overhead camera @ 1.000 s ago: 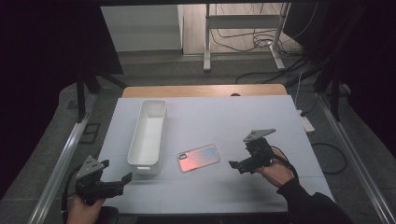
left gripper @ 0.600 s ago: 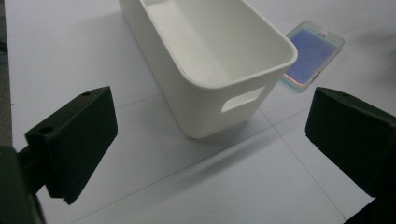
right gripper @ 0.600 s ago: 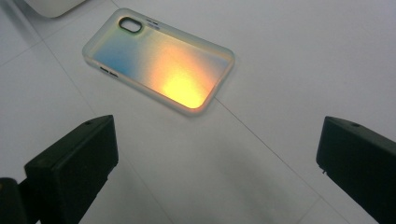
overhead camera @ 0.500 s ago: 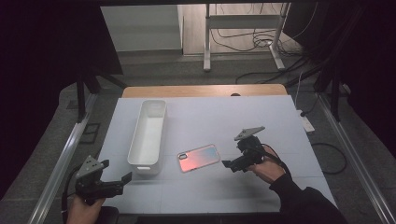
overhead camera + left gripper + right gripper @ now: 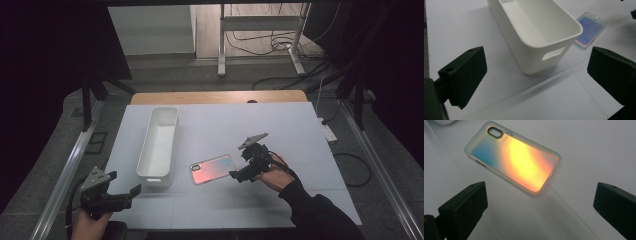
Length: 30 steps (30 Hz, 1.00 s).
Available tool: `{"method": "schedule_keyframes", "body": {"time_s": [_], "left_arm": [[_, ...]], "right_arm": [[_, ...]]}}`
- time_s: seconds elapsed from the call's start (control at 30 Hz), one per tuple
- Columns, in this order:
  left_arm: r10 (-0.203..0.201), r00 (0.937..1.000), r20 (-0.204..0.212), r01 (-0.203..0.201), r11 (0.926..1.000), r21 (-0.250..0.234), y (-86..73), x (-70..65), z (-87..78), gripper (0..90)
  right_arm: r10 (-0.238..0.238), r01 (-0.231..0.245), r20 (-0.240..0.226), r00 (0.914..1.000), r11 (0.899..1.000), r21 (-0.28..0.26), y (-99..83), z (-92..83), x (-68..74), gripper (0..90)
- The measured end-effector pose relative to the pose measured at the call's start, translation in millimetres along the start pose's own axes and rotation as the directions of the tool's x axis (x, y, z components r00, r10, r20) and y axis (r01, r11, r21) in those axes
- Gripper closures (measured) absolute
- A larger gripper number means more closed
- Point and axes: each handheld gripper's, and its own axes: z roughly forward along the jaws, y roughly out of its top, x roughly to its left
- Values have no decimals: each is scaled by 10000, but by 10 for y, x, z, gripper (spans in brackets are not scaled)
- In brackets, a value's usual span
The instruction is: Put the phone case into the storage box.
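An iridescent phone case lies flat near the middle of the white table, camera cutout toward the bin. My right gripper hovers just right of the case, open, jaws spread wide and empty, pointing at its near short end. A long white plastic bin stands empty left of the case. My left gripper is held at the table's front left corner, open and empty, facing the bin's handle end.
A wooden strip borders the table's far edge. Metal rails run along both sides. Cables and a metal stand sit on the floor beyond. A power strip lies off the table's right edge.
My right gripper has moved left and lower toward the phone case's right end. The left gripper has stayed in place.
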Motion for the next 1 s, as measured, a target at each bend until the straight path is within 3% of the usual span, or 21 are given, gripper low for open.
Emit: {"method": "schedule_keyframes", "body": {"time_s": [0.27, 0.7, 0.83, 0.9, 1.0], "left_arm": [[56, 10000, -8, -56, 10000, 24, 2, -5, 3, 36], [35, 10000, 25, -35, 10000, 26, 2, 0, 4, 38], [14, 10000, 41, -14, 10000, 12, 2, 2, 4, 39], [9, 10000, 43, -9, 10000, 10, 2, 3, 4, 39], [15, 10000, 50, -15, 10000, 6, 2, 3, 3, 39]], "right_arm": [[-451, 449, 57, 9990, 9984, 338, 70, 122, 76, 0], [-383, 393, -165, 9991, 9969, 683, 183, 278, 118, 2], [-445, 452, -97, 9990, 9958, 796, 218, 317, 137, 107], [-433, 437, -67, 9990, 9955, 842, 231, 331, 139, 222], [-334, 371, -385, 9987, 9943, 996, 248, 345, 124, 420]]}}
